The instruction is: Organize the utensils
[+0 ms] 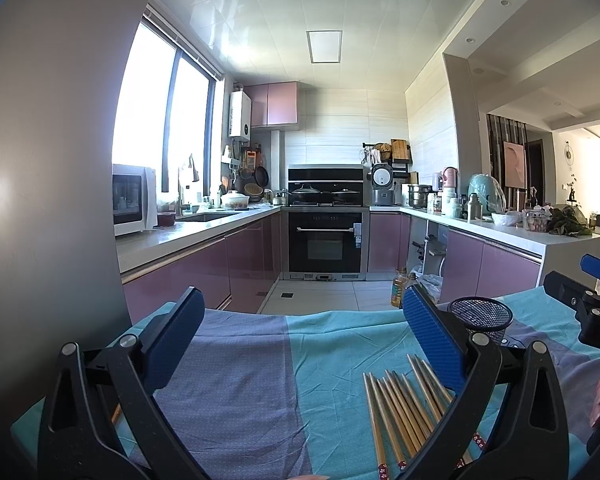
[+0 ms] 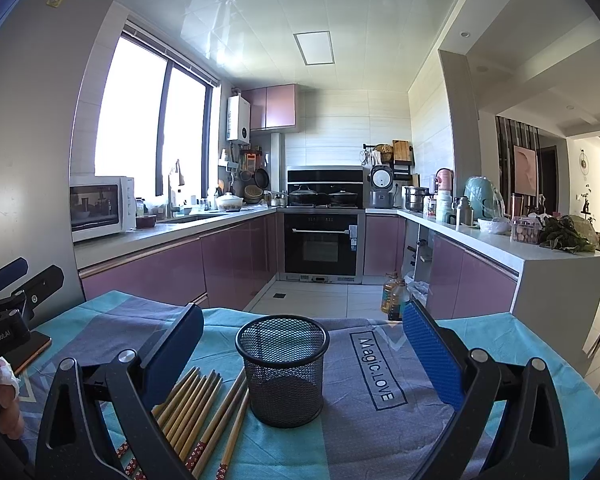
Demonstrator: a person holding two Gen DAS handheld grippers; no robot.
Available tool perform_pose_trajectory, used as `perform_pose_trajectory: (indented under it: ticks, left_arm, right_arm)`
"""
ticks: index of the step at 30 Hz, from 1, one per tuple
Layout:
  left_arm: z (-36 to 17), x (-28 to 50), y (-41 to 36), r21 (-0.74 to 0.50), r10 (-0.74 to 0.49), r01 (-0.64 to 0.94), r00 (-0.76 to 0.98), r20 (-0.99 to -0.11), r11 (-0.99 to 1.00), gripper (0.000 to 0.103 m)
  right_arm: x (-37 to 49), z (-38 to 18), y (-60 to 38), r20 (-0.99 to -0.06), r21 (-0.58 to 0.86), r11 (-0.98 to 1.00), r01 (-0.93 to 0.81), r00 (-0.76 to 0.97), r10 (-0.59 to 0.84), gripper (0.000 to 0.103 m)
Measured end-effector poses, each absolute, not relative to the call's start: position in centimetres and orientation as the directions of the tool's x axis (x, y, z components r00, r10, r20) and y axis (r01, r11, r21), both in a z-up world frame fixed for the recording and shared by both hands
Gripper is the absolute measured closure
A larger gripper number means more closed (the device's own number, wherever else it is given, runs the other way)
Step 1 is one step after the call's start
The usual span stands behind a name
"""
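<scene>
Several wooden chopsticks (image 1: 400, 412) with red patterned ends lie side by side on a teal and purple tablecloth (image 1: 236, 380). They also show in the right wrist view (image 2: 196, 412), just left of an upright, empty black mesh cup (image 2: 282, 368). The cup's rim shows behind my left gripper's right finger in the left wrist view (image 1: 482, 314). My left gripper (image 1: 304, 340) is open and empty, with the chopsticks under its right finger. My right gripper (image 2: 302, 350) is open and empty, its fingers either side of the cup and above the table.
The table's far edge drops to a tiled kitchen floor with oil bottles (image 2: 394, 294). Purple cabinets, an oven (image 2: 320, 242) and cluttered counters lie beyond. A phone (image 2: 34, 350) lies on the cloth at the left. The other gripper shows at each view's side (image 1: 596, 304).
</scene>
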State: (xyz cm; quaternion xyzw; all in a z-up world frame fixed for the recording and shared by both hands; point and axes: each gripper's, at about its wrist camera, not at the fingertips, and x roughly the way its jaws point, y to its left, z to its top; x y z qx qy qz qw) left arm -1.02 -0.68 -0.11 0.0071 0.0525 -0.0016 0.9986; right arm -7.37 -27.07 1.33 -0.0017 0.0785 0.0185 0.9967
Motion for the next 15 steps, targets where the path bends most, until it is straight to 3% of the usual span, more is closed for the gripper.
perform_pose_trajectory:
  ticks: [15]
  left_arm:
    - [-0.13, -0.92, -0.88, 0.017, -0.007, 0.009, 0.994, -0.109, 1.000, 0.005]
  right_arm:
    - [-7.31, 1.33, -27.16, -0.156, 0.001, 0.999, -0.038, 0.987, 0.038, 0.006]
